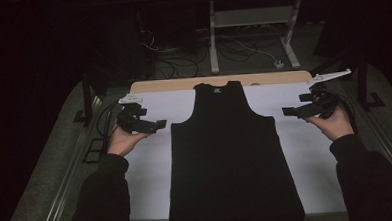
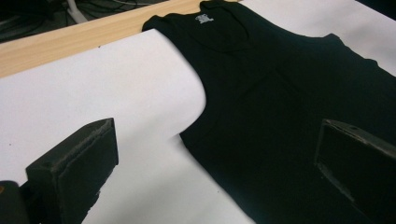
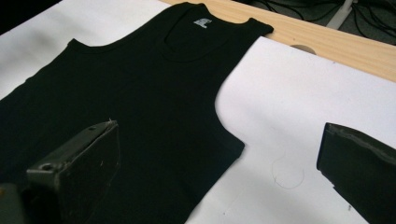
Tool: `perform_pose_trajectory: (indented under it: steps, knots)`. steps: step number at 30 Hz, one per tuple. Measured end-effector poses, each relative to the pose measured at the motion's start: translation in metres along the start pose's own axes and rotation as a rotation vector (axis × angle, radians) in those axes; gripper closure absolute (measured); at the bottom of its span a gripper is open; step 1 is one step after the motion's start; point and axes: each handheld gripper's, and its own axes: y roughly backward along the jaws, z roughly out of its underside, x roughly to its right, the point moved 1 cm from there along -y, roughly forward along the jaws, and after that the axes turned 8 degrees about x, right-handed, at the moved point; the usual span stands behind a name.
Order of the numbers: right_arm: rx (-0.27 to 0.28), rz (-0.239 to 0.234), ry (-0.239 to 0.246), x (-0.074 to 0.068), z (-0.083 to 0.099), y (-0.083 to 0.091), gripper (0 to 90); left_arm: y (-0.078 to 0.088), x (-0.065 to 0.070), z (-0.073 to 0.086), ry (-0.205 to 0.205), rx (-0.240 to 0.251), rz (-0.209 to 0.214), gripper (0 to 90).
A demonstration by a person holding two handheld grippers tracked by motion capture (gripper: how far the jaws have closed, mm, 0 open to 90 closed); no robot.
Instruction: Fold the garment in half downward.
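Observation:
A black sleeveless top (image 1: 229, 149) lies flat and spread out on the white sheet (image 1: 151, 157), neck toward the far edge, hem at the near edge. My left gripper (image 1: 160, 124) hovers just left of the top's left armhole, jaws open and empty. My right gripper (image 1: 285, 111) hovers just right of the right armhole, also open and empty. In the left gripper view the top (image 2: 289, 102) lies ahead of the wide-apart jaws of the left gripper (image 2: 215, 168). In the right gripper view the top (image 3: 140, 93) spreads before the right gripper (image 3: 219, 168), a white label at its neck.
The white sheet covers a wooden table whose far edge (image 1: 223, 81) shows as a bare strip. Beyond it stand a white frame leg (image 1: 213, 37) and loose cables (image 1: 182, 61) on the floor. Dark metal rails (image 1: 86, 103) flank the table on both sides.

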Motion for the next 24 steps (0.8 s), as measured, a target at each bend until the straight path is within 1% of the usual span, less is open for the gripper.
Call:
perform_pose_trajectory:
  steps: [12,15,17,24]
  knots:
    - [-0.012,-0.001,-0.031,0.009,0.004,-0.012,0.0,-0.01,-0.008,0.004,0.026,-0.005,0.004,0.0]
    - [-0.016,-0.001,-0.028,0.011,0.005,-0.014,0.0,-0.012,-0.01,0.005,0.026,-0.013,0.005,0.0]
    - [-0.016,0.0,-0.037,0.012,0.006,-0.016,0.0,-0.014,-0.011,0.006,0.034,-0.012,0.006,0.0]
    - [-0.026,-0.003,-0.042,0.015,0.009,-0.024,0.0,-0.022,-0.013,0.011,0.044,-0.022,0.013,0.0]
